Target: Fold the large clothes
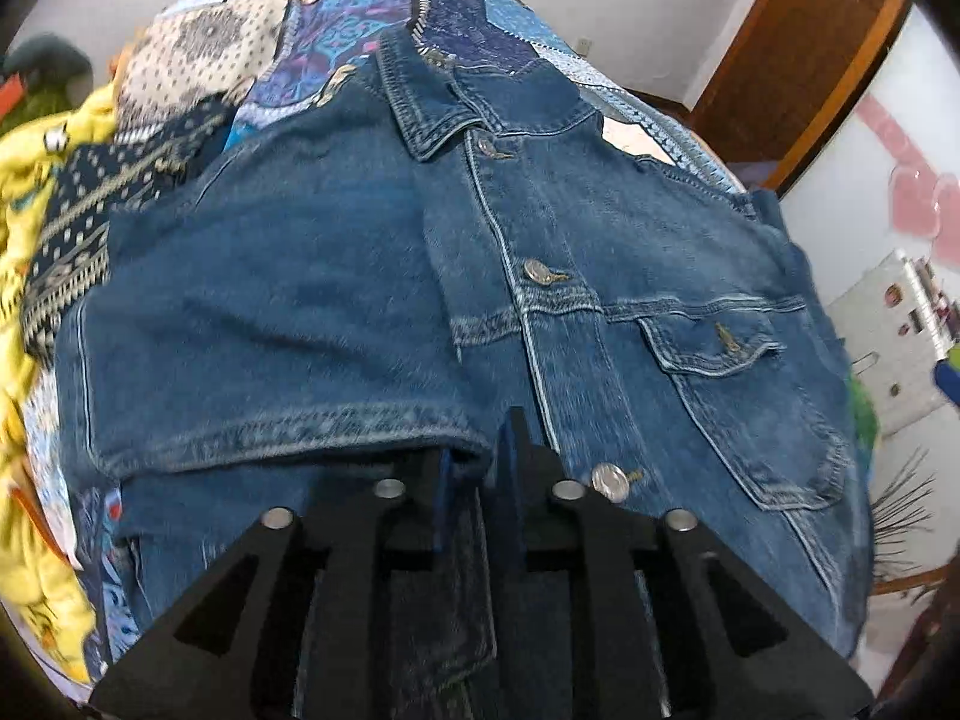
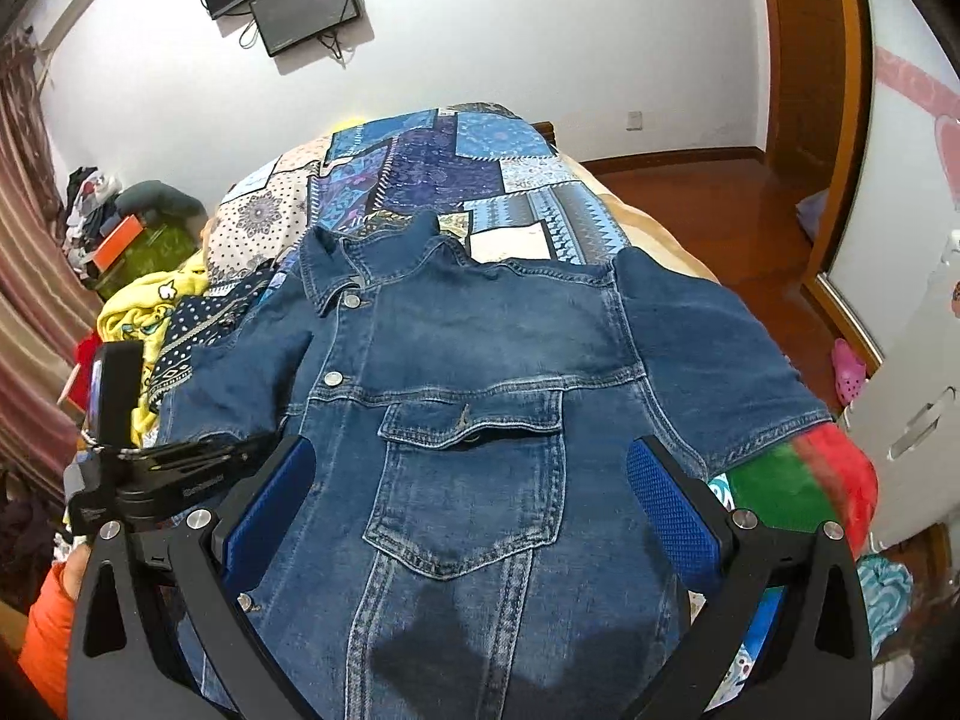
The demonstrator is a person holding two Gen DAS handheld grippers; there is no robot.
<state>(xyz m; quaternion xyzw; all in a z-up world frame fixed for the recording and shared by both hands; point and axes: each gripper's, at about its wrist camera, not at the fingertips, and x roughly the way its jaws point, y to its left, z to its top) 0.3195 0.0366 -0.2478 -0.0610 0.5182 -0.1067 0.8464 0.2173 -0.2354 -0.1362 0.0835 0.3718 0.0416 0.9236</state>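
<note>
A blue denim jacket [image 1: 600,276] lies front up on the patchwork bed, collar at the far end. Its left sleeve [image 1: 270,324] is folded across the body. My left gripper [image 1: 480,456] is shut on the cuff hem of that sleeve [image 1: 300,432], low over the jacket front. In the right wrist view the jacket [image 2: 480,372] fills the middle, chest pocket [image 2: 468,468] between the fingers. My right gripper [image 2: 468,492] is open and empty, hovering above the jacket's lower front. The other sleeve [image 2: 720,360] lies spread out to the right.
The patchwork bedspread [image 2: 432,168] extends beyond the collar. Yellow clothes [image 2: 150,306] and a dark patterned cloth [image 2: 198,324] lie left of the jacket. A red and green item [image 2: 798,480] sits at the right bed edge. Wooden floor [image 2: 690,192] and a door [image 2: 804,60] are right.
</note>
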